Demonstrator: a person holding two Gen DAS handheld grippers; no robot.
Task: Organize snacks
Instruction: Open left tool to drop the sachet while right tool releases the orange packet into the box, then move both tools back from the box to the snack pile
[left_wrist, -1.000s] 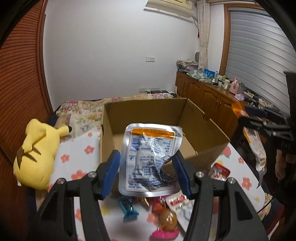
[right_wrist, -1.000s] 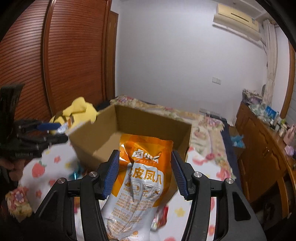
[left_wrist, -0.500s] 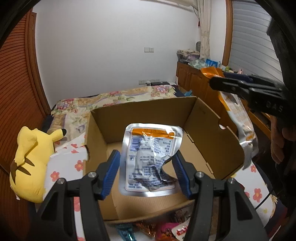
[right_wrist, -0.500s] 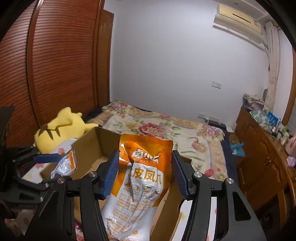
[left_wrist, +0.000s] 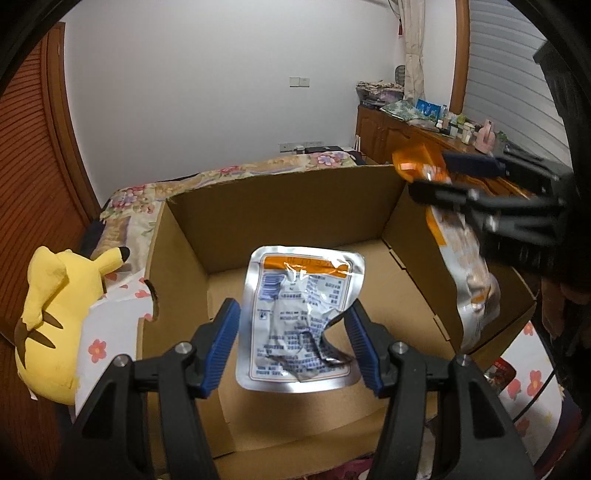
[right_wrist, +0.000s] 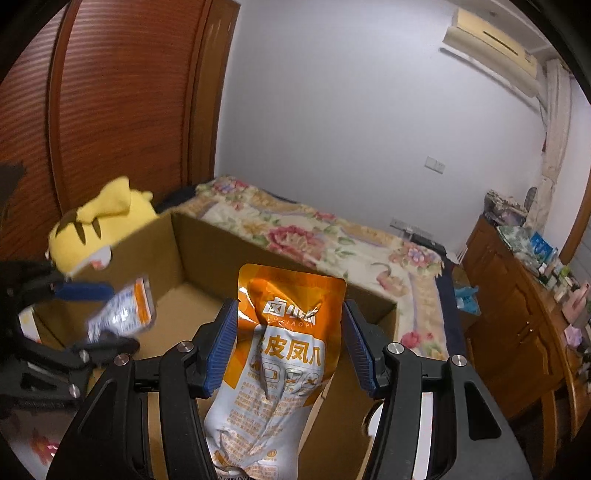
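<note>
My left gripper (left_wrist: 293, 347) is shut on a crumpled silver snack pouch (left_wrist: 301, 321) with an orange stripe and holds it above the open cardboard box (left_wrist: 280, 206). My right gripper (right_wrist: 288, 345) is shut on an orange and white snack bag (right_wrist: 286, 354) and holds it over the same box (right_wrist: 221, 254). The right gripper and its bag (left_wrist: 461, 258) show at the box's right wall in the left wrist view. The left gripper and silver pouch (right_wrist: 122, 314) show at the left in the right wrist view. I see nothing lying on the box floor.
A yellow plush toy (left_wrist: 55, 306) lies left of the box on a floral cloth (left_wrist: 107, 325). More snack packets (left_wrist: 498, 371) lie on the cloth by the box's right front corner. A bed (right_wrist: 332, 236) is behind the box and a wooden cabinet (right_wrist: 517, 314) at the right.
Both grippers have moved forward with their packets to above the box's inside. The loose snacks in front of the box have dropped out of the left wrist view.
</note>
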